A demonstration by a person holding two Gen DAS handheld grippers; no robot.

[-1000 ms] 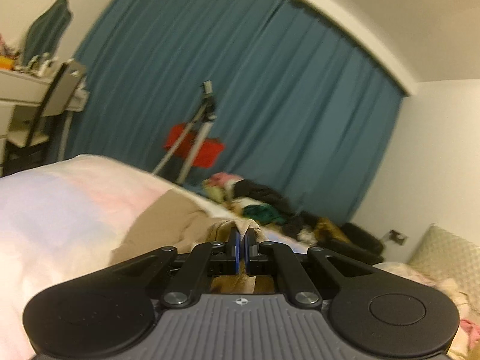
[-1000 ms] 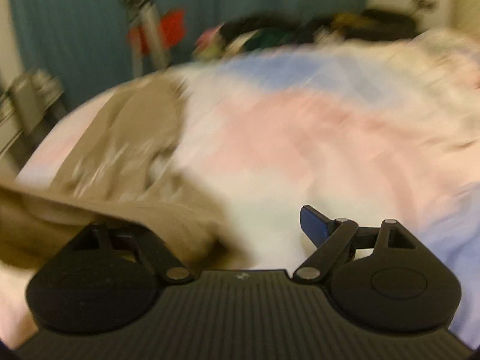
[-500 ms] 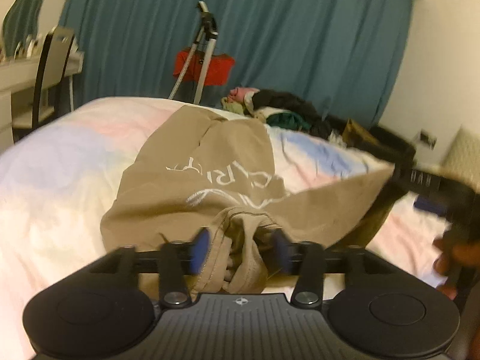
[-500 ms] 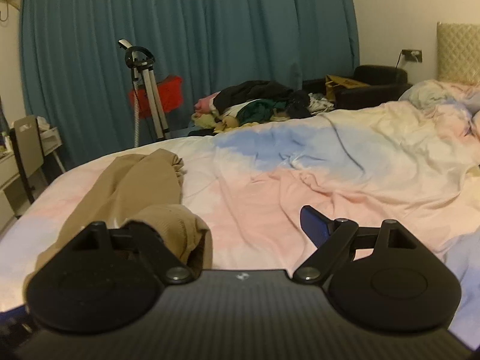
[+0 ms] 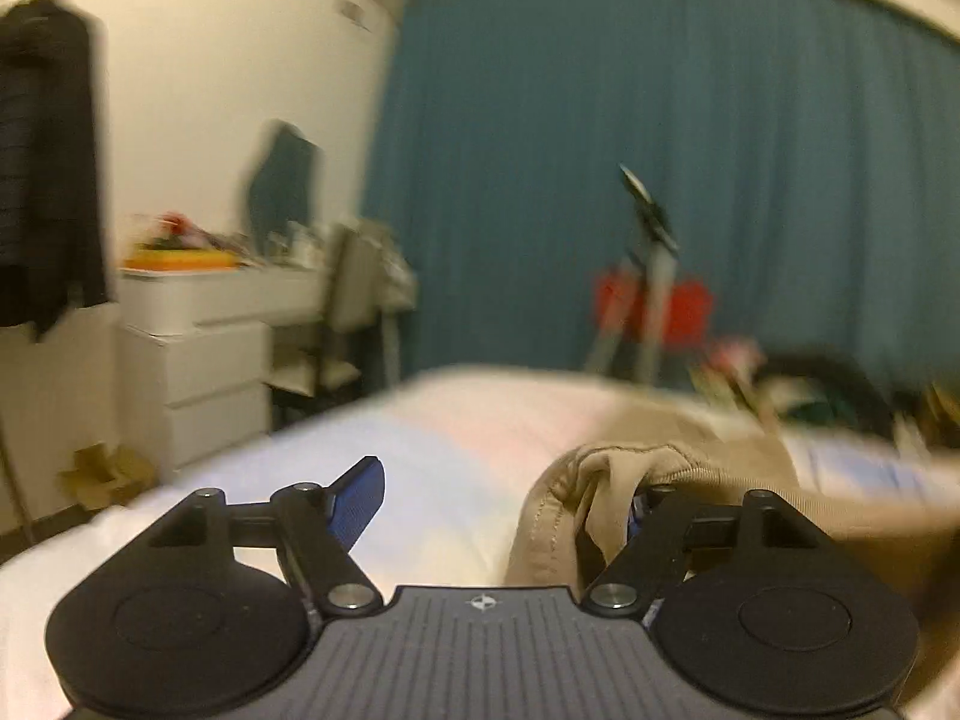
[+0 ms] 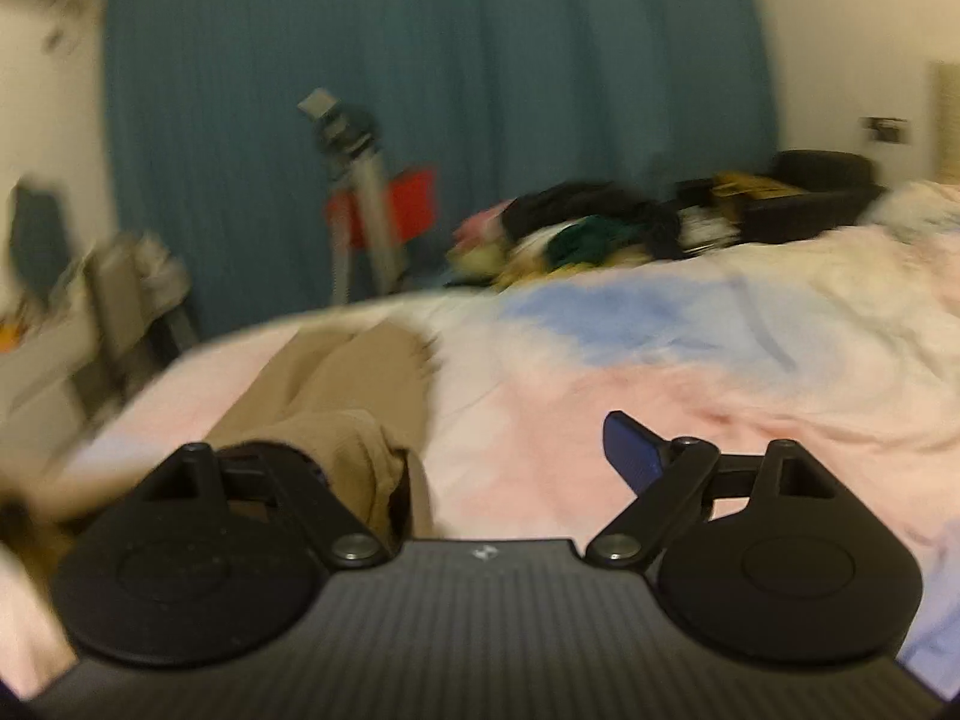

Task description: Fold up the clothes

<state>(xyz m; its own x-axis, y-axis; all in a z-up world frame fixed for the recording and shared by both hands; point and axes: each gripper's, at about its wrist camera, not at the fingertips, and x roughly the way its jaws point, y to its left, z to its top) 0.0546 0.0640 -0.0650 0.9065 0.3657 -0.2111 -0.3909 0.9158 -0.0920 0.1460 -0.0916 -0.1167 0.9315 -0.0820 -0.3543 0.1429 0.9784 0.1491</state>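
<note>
Draping right finger: tan garment (image 5: 678, 474) | left hand-held gripper (image 5: 498, 498) spread | bedspread (image 5: 456, 474) between

Garment (image 5: 708, 474) lying on the bed (image 6: 690, 372), us standing at its foot

We are seeing the tripod (image 6: 360, 204) and clothes pile (image 6: 588, 234) sitting behind the bed, the curtain (image 5: 690, 180) hanging behind them, and the dresser (image 5: 192, 348) standing left.

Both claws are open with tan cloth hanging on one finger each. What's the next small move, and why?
Probably draw the left claw back, away from the tan cotton garment. Its jaws stand wide apart, yet a hem drapes over one blue-padded finger, so lifting might drag the fold. The right claw shows the same snag; free it next.
</note>
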